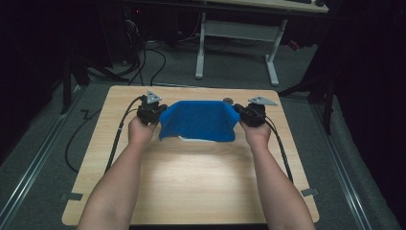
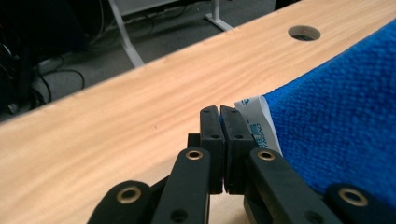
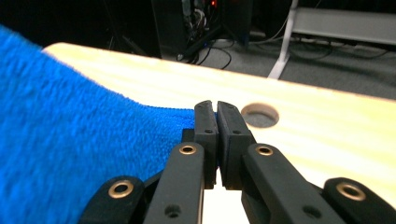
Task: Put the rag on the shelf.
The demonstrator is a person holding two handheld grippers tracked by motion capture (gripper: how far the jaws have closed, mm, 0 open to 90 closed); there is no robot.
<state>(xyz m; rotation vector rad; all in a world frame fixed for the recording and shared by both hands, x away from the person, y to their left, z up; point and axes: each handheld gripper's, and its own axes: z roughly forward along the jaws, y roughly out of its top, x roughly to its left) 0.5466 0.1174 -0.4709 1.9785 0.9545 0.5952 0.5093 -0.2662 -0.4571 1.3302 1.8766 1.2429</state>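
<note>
A blue towel [image 1: 198,120] hangs stretched between my two grippers over the far half of the wooden table [image 1: 191,182]. My left gripper [image 1: 152,111] is shut on the towel's left top corner, and in the left gripper view the closed jaws pinch the blue towel [image 2: 336,121] beside its white label [image 2: 257,126]. My right gripper [image 1: 253,113] is shut on the right top corner; the blue towel [image 3: 70,140] runs off to the left of my right gripper [image 3: 216,105]. The towel's lower edge touches the table, with a strip of white [image 1: 189,139] showing under it.
A round cable hole [image 1: 228,100] sits in the table near its far edge, also seen as a hole [image 2: 304,33] and a hole [image 3: 259,115]. Beyond the table stand a white desk frame [image 1: 239,33] and loose cables [image 1: 143,62] on grey carpet.
</note>
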